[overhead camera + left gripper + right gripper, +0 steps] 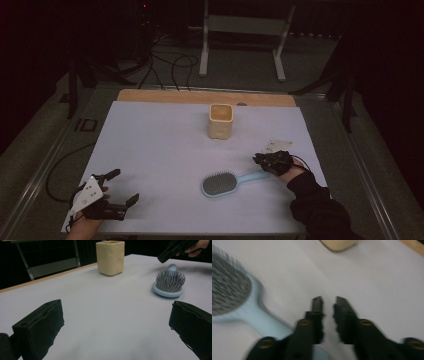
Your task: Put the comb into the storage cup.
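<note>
the right claw [328,305], nearly closed on nothing, sat over the light-blue plastic hairbrush [234,297] handle; the left claw [116,322] gaped empty.

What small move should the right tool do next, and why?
Probably open the right tool again and shift it over the brush handle. Its jaws stand nearly together with nothing between them, and the handle lies beside and under the left jaw, not in the gap. The cup stands far off, so the brush seems the target.
</note>
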`<state>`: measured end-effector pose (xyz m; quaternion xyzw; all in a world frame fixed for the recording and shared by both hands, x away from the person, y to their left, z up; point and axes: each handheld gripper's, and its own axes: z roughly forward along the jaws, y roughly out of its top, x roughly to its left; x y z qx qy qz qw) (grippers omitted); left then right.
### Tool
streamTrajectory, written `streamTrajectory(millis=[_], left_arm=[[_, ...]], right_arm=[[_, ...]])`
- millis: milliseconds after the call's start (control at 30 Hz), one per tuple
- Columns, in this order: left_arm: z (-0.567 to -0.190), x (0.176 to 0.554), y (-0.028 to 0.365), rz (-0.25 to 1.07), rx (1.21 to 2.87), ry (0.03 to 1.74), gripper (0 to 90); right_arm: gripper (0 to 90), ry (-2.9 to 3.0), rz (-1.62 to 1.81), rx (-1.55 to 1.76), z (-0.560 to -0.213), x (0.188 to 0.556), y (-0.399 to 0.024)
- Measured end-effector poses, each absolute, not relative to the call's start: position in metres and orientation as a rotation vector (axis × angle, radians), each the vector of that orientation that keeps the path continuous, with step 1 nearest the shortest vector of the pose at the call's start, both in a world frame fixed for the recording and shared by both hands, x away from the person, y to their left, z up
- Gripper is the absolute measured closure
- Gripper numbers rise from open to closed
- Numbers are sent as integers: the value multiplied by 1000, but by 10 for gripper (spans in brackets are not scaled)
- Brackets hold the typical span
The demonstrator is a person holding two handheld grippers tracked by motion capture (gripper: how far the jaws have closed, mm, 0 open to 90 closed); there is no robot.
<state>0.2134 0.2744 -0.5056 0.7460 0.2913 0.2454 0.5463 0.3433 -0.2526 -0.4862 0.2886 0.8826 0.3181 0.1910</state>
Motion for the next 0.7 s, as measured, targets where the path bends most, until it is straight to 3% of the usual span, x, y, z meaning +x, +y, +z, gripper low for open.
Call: streamTrajectory(millis=[700], left_arm=[[-506,213,275,579,1771,691,0]], right_arm=[[900,2648,744,694,-492,347,-248]])
